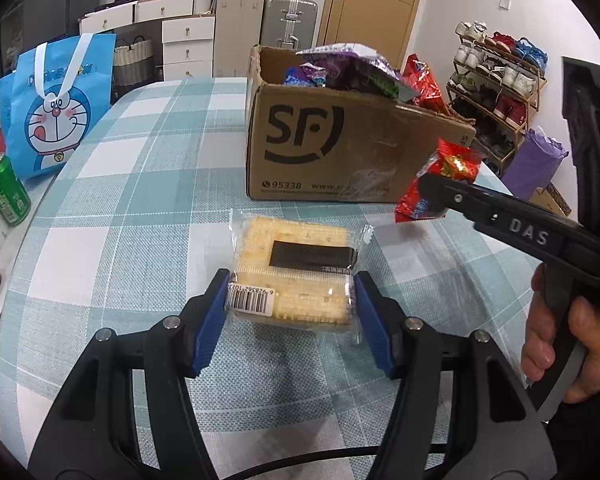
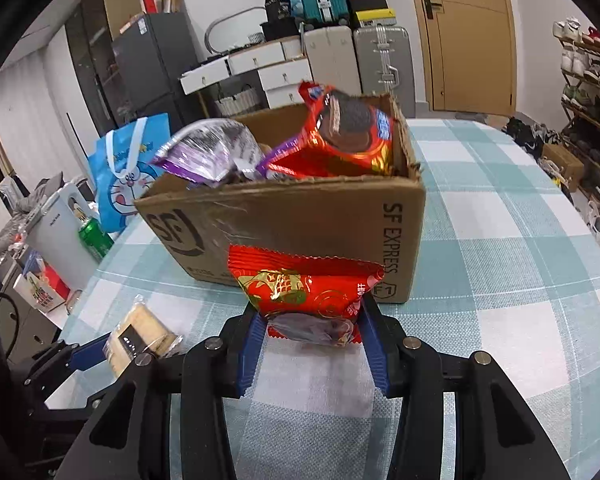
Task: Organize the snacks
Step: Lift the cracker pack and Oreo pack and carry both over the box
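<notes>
A clear pack of pale crackers [image 1: 296, 276] with a black label lies on the checked tablecloth; it also shows in the right wrist view [image 2: 140, 334]. My left gripper [image 1: 290, 312] is shut on its near end. My right gripper [image 2: 310, 334] is shut on a red snack packet [image 2: 308, 292] and holds it above the table in front of the SF cardboard box [image 2: 300, 224]. The packet [image 1: 440, 184] and the right gripper [image 1: 428, 196] also show in the left wrist view, near the box's [image 1: 340, 148] right corner. The box holds purple and red snack bags [image 2: 348, 136].
A blue Doraemon bag [image 1: 60, 108] and a green can [image 1: 6, 194] stand at the table's left edge. A shoe rack [image 1: 500, 88] and a purple bag [image 1: 534, 164] are beyond the table on the right. Drawers and suitcases stand behind.
</notes>
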Available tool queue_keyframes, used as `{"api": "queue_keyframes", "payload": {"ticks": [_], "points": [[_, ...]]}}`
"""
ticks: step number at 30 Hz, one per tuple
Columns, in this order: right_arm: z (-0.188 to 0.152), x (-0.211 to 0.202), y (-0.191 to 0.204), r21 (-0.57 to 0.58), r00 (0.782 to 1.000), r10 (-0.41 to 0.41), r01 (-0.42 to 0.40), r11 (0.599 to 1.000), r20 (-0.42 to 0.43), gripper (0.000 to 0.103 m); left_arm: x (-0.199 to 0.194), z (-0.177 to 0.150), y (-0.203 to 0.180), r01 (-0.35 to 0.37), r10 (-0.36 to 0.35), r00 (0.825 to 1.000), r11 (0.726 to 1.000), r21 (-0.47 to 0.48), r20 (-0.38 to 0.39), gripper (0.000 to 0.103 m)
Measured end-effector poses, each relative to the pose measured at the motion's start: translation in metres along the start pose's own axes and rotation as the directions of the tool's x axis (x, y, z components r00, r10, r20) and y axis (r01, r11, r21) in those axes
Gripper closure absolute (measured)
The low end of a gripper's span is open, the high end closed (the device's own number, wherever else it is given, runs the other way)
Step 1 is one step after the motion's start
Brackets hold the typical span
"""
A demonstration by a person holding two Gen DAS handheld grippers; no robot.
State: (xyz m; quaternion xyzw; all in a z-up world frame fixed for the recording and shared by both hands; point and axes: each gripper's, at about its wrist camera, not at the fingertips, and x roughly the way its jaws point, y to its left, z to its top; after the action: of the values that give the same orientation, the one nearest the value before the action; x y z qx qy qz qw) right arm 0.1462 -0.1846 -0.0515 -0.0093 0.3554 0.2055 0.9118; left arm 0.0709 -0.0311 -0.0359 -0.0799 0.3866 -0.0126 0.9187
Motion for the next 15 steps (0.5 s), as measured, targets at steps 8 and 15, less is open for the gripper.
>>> {"api": "queue_keyframes", "payload": {"ticks": [8,15], "points": [[0.002,-0.039,0.004,-0.026,0.994,0.054,-0.052,0.998,0.091,0.057,-0.021,0.011,-0.003,-0.001,0.001,0.999,1.000,0.000,0.050,0.044],[0.014,-0.063,0.010,-0.035,0.983,0.083,-0.078,0.996,0.161,0.057,-0.039,0.035,-0.001,-0.002,0.004,0.994,1.000,-0.013,0.108,0.044]]}}
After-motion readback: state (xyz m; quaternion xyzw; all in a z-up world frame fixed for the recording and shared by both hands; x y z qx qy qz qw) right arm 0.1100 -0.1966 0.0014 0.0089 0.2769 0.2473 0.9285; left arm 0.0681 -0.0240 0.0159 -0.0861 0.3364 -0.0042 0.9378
